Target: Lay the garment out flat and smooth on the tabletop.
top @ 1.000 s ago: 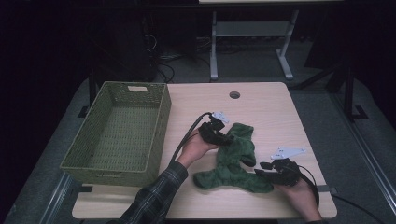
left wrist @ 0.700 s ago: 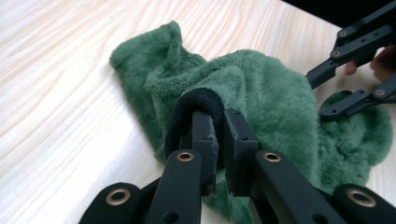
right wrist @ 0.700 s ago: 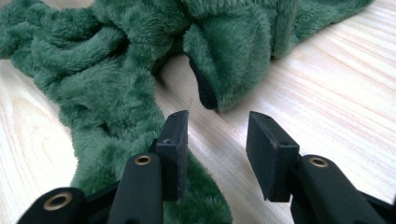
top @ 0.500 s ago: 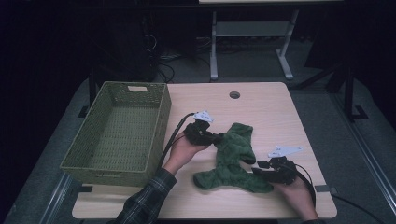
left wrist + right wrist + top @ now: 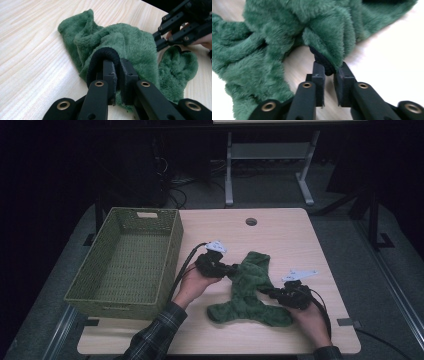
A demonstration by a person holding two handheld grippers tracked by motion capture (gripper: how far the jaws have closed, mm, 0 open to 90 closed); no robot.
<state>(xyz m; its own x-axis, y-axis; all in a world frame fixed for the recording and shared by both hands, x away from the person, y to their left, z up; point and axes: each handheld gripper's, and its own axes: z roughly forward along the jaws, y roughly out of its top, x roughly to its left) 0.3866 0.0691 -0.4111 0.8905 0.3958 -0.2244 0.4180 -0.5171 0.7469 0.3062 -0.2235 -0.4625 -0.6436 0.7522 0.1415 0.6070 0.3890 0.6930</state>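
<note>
Since a second ago, the left hand-held gripper [image 5: 231, 268] has slid left toward the green basket [image 5: 169, 265], pulling the fuzzy green cloth [image 5: 250, 290] with it, and the right hand-held gripper [image 5: 267, 292] has just been closing its jaws with the cloth's edge between them.

From the high view, the cloth lies in the middle of the tabletop [image 5: 280, 230], stretched between the two grippers. The basket sits to the left, well apart from the cloth. If both hands pull too hard, I think the cloth could slip out of one grip and flop back down in a heap.

From the left gripper view, the left hand-held gripper [image 5: 117, 72] is nearly closed, and it pinches a black band [image 5: 100, 56] at the edge of the cloth [image 5: 130, 42]. That bite looks good. The other gripper is at the far right.

From the right gripper view, the right hand-held gripper [image 5: 329, 72] is almost closed too. It has only a small fold of the cloth [image 5: 324, 37] and a bit of dark trim [image 5: 322, 61] right at its tips. That small bite is the weak one; a tug could pull it free.
</note>
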